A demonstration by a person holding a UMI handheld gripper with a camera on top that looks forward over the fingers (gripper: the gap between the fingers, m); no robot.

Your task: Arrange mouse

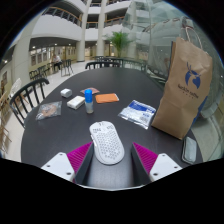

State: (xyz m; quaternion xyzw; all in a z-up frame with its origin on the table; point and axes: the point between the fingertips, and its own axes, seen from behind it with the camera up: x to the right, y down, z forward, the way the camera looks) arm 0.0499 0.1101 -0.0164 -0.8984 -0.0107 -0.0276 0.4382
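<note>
A white perforated mouse (106,141) lies on the round black table (60,135), its near end between my two fingertips. My gripper (112,157) is open, with a gap between each pink pad and the mouse. The left finger (79,156) and the right finger (146,156) sit either side of the mouse's rear. The mouse rests on the table on its own.
A brown paper bag (184,88) stands at the right. A plastic packet (139,113) lies beside it. A blue-capped small bottle (89,99), an orange card (106,98), white boxes (73,100) and a clear bag (48,110) lie farther back. Chairs (28,95) ring the table.
</note>
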